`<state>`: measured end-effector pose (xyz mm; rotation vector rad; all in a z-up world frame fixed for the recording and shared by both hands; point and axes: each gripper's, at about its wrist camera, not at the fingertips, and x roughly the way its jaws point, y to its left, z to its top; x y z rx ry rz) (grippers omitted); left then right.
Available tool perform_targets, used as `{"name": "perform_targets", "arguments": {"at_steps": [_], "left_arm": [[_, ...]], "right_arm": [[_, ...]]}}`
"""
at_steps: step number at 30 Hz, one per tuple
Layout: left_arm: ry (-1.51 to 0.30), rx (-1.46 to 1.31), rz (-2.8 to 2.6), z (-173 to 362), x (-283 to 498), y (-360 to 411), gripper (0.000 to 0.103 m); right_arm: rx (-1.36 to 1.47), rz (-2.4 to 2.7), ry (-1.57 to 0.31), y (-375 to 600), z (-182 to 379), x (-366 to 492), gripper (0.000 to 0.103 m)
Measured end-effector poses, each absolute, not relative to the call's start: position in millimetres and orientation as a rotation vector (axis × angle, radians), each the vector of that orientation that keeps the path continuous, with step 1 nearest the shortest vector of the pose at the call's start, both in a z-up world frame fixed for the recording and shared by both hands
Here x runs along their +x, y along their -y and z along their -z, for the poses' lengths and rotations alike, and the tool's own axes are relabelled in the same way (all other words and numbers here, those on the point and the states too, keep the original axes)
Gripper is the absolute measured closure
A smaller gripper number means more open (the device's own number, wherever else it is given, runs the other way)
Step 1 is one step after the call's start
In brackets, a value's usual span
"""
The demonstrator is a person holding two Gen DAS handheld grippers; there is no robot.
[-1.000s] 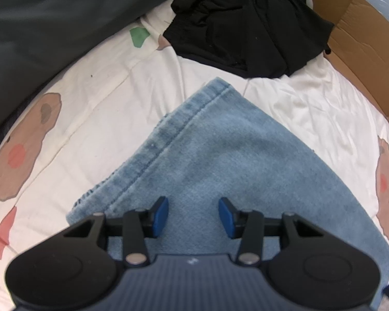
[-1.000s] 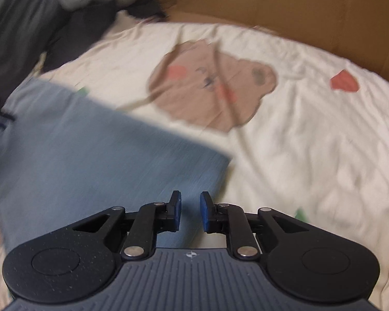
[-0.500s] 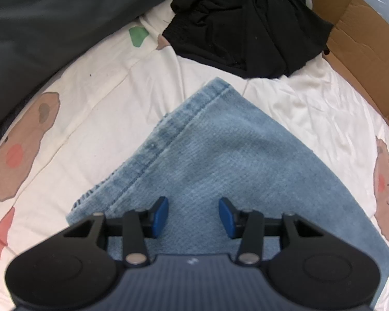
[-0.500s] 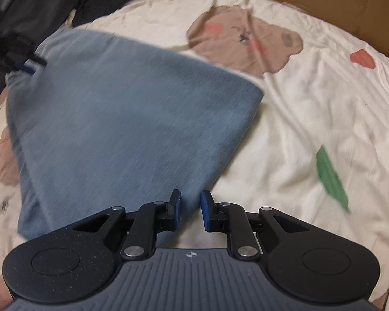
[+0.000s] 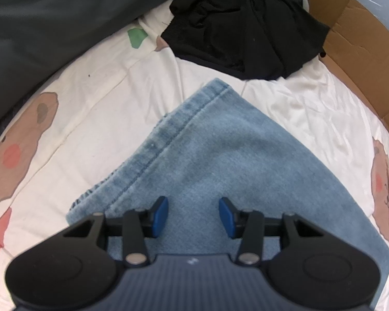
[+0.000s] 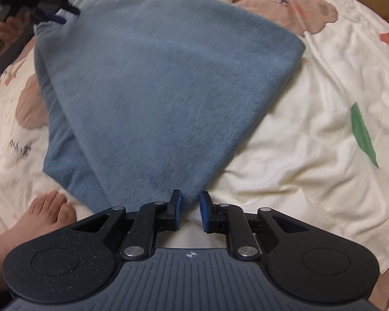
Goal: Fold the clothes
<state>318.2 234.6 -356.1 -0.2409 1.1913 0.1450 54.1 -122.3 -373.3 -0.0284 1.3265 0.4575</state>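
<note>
A folded pair of light blue jeans (image 5: 233, 160) lies on the cream bear-print bedsheet (image 5: 96, 108), its stitched hem pointing away. My left gripper (image 5: 193, 215) hovers open over the denim, nothing between its blue pads. In the right wrist view the jeans (image 6: 155, 77) spread out ahead, and their near corner ends just in front of my right gripper (image 6: 191, 207). Its jaws stand a narrow gap apart, with only sheet showing between them. The left gripper (image 6: 57, 13) shows at the far left corner of the denim, held in a hand.
A crumpled black garment (image 5: 246, 31) lies beyond the jeans. Brown cardboard (image 5: 355, 41) borders the bed at the right, and dark grey fabric (image 5: 51, 13) at the upper left. A person's bare foot (image 6: 46, 215) rests on the sheet beside the right gripper.
The right gripper has swung back across the jeans and now sits at their near corner, its narrow gap unchanged. The left gripper has hardly moved and stays open.
</note>
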Motion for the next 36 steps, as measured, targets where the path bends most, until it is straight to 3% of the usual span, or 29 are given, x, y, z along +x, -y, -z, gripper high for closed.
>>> {"name": "perform_targets", "arguments": {"at_steps": [18, 22, 24, 32, 36], "left_arm": [[-1.194, -0.236, -0.137, 357, 319, -234, 0.053], [-1.195, -0.233, -0.137, 357, 319, -233, 0.053], [-1.195, -0.238, -0.138, 357, 319, -233, 0.053], [-1.192, -0.243, -0.145, 358, 318, -231, 0.050], [-1.195, -0.245, -0.143, 358, 319, -232, 0.050]], "right_arm": [[0.392, -0.383, -1.314, 181, 381, 84, 0.086], [0.440, -0.373, -1.306, 188, 390, 96, 0.081], [0.468, -0.372, -1.308, 190, 395, 100, 0.072], [0.723, -0.372, -1.302, 205, 420, 112, 0.073], [0.836, -0.373, -1.303, 214, 432, 113, 0.069]]}}
